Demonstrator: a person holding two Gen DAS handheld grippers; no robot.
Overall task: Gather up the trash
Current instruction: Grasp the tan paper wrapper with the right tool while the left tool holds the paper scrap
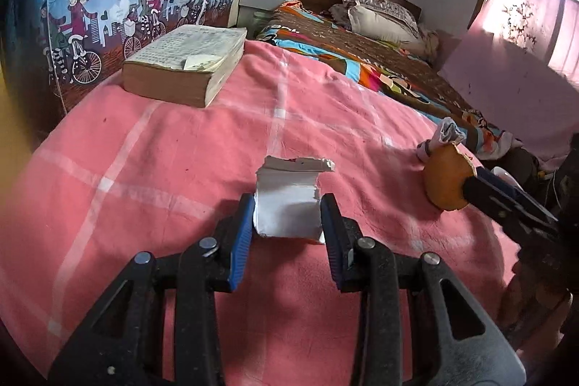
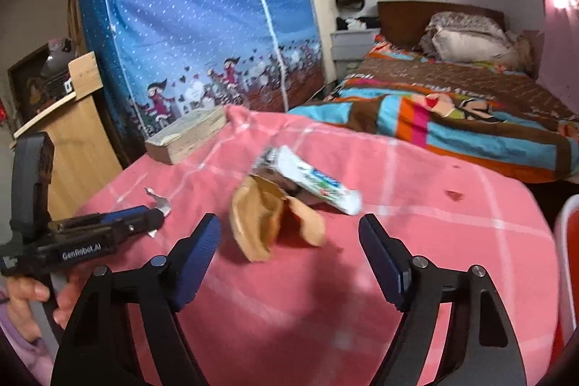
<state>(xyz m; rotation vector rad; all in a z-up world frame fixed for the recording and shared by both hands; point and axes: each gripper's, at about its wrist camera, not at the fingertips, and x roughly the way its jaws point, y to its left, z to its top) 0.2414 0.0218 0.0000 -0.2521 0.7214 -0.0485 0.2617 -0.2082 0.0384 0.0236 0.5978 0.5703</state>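
Blue pads of the left gripper [image 1: 286, 223] are clamped on a torn scrap of white paper [image 1: 287, 205], 1 pad on each side, holding it just above the pink checked cloth [image 1: 163, 169]. The right gripper [image 2: 289, 241] stands apart, its pads either side of a curled orange peel [image 2: 260, 223] but not pressing it; the peel looks blurred, so whether it rests on the cloth or hangs loose I cannot tell. Just behind the peel lies a white wrapper [image 2: 311, 179], touching it. A thick old book [image 1: 184, 64] sits at the far left corner of the desk, well apart from the trash.

Risks, as I judge them: the thin paper could tear or slip if the left gripper swings quickly. The peel is bent and springy, so closing on it off-centre may flip it away or drag the wrapper along.
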